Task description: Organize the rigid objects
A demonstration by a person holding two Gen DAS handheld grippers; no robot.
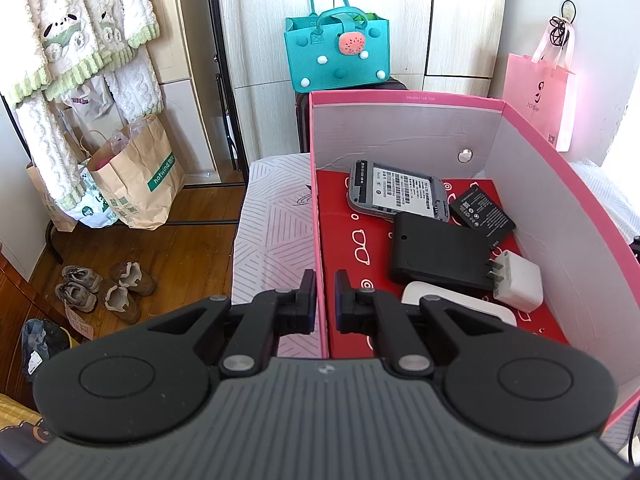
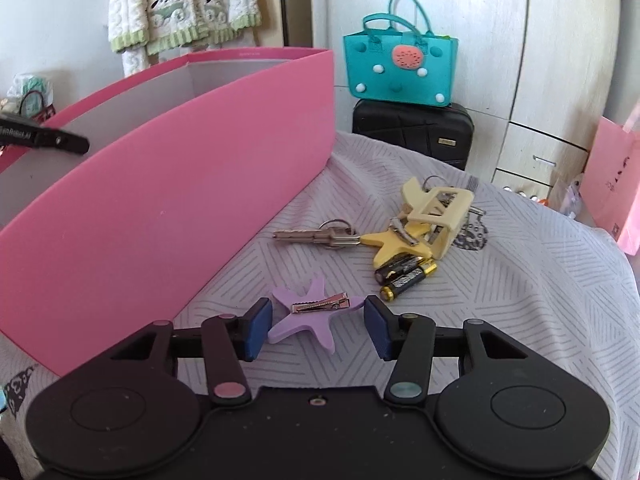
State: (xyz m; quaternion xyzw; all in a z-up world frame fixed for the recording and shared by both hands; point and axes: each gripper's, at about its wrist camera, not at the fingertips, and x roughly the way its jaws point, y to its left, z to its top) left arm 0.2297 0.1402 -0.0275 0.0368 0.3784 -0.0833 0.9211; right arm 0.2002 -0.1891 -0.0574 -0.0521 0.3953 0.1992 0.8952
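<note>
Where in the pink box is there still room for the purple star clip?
The red floor along the left wall of the pink box, beside the phone and black case, is bare. The right side is crowded: battery pack, white charger.

I count one pink box [image 1: 400,98]. Inside it I see one grey phone [image 1: 396,192], one small battery pack [image 1: 482,210], one black flat case [image 1: 436,256], one white charger plug [image 1: 518,280] and one white pad [image 1: 460,306].

On the bedspread [image 2: 520,300] I see two star hair clips, one purple [image 2: 308,314] and one yellow [image 2: 394,246], one cream claw clip [image 2: 442,210], two AA batteries [image 2: 404,274] and one bunch of keys [image 2: 316,235].
</note>
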